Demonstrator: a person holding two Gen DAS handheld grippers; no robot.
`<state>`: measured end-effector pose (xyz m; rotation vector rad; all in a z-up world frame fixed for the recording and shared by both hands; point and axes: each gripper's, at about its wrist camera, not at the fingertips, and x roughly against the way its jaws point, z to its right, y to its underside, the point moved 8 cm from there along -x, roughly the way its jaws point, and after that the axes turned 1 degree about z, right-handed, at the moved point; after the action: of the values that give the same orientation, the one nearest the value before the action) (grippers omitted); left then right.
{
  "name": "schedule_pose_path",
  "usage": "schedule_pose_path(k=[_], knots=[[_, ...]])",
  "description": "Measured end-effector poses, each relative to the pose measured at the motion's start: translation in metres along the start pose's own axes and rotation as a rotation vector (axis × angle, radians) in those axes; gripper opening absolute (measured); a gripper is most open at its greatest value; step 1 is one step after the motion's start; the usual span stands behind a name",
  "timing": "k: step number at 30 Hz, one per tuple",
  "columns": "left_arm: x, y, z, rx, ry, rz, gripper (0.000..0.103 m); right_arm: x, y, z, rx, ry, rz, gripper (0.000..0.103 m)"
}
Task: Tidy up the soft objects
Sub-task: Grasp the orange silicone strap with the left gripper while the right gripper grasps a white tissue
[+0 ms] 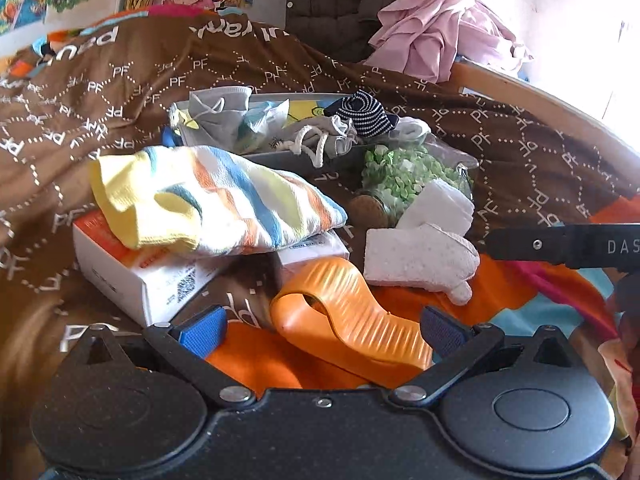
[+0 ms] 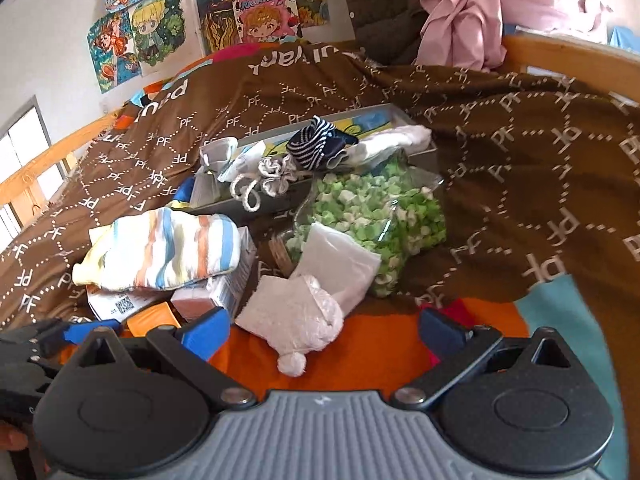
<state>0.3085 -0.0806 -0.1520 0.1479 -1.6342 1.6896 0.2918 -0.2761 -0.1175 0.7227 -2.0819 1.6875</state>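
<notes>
My left gripper (image 1: 324, 328) is open, and an orange ribbed plastic piece (image 1: 348, 316) lies between its fingers on the bed. Beyond it a striped cloth (image 1: 208, 200) is draped over a white and orange box (image 1: 132, 272). To the right lies a white fluffy sock (image 1: 420, 260). My right gripper (image 2: 324, 332) is open too, just in front of the same white fluffy sock (image 2: 296, 320) with its pompom. A grey tray (image 2: 400, 114) further back holds a navy striped sock (image 2: 316, 148), corded pouches and other small fabrics. The striped cloth (image 2: 168, 248) lies to the left.
A clear bag of green and white pieces (image 2: 372, 220) and a folded white cloth (image 2: 340, 260) lie beside the tray. A brown patterned blanket (image 1: 120, 92) covers the bed. Pink clothing (image 1: 440, 20) is heaped at the back by a wooden rail (image 2: 560, 52).
</notes>
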Motion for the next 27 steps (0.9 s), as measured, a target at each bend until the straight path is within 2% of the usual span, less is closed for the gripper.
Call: schedule_pose_path(k=[4, 10, 25, 27], knots=[[-0.009, 0.000, -0.001, -0.003, 0.007, 0.007, 0.102, -0.015, -0.002, 0.000, -0.029, -0.036, -0.003, 0.102], [-0.019, 0.002, -0.006, 0.030, 0.061, 0.001, 0.102, -0.029, -0.001, 0.000, -0.052, -0.042, 0.005, 0.097], [-0.018, 0.005, -0.012, 0.088, 0.114, 0.033, 0.102, -0.049, 0.011, -0.003, -0.101, -0.071, -0.066, 0.091], [-0.019, 0.006, -0.012, 0.089, 0.115, 0.031, 0.102, -0.050, 0.012, -0.004, -0.102, -0.071, -0.066, 0.087]])
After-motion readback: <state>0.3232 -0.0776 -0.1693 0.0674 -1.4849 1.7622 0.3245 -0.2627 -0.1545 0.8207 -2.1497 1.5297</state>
